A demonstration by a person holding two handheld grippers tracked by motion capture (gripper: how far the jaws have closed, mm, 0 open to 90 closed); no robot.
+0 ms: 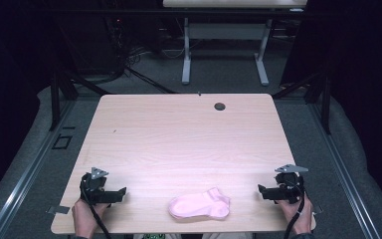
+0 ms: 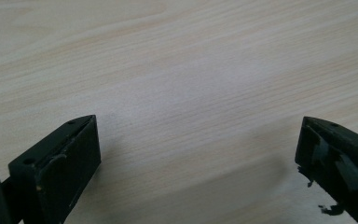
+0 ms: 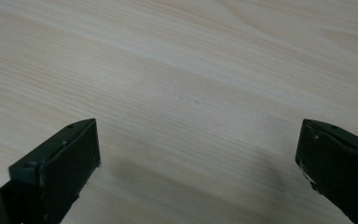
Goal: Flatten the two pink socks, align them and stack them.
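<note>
Table: a light wooden table (image 1: 179, 134) carried the work; a small dark hole (image 1: 220, 106) sat near its far edge, and a second table (image 1: 229, 30) stood well beyond.
Sock: a pink sock (image 1: 200, 204) lay flat near the front edge, about midway between the two hands, touched by neither tool. It looked folded over or doubled; which one could not be told.
Left gripper: the left gripper (image 1: 122, 191) lay low over the front left of the table, jaws pointing inward toward the sock, well apart from it. In the left gripper view (image 2: 198, 154) the jaws stood wide with bare wood between them.
Right gripper: the right gripper (image 1: 261, 190) mirrored it at the front right, near the sock but clear of it. In the right gripper view (image 3: 198, 154) the jaws were likewise spread wide, holding nothing.
Step in hand, as judged: both tools stood off, so any further handling would begin with a fresh approach.
Advice: come in low and level from each side, take one layer of cloth at an end, and close only once fabric sits fully between the pads; avoid dragging the sock over the front edge.
</note>
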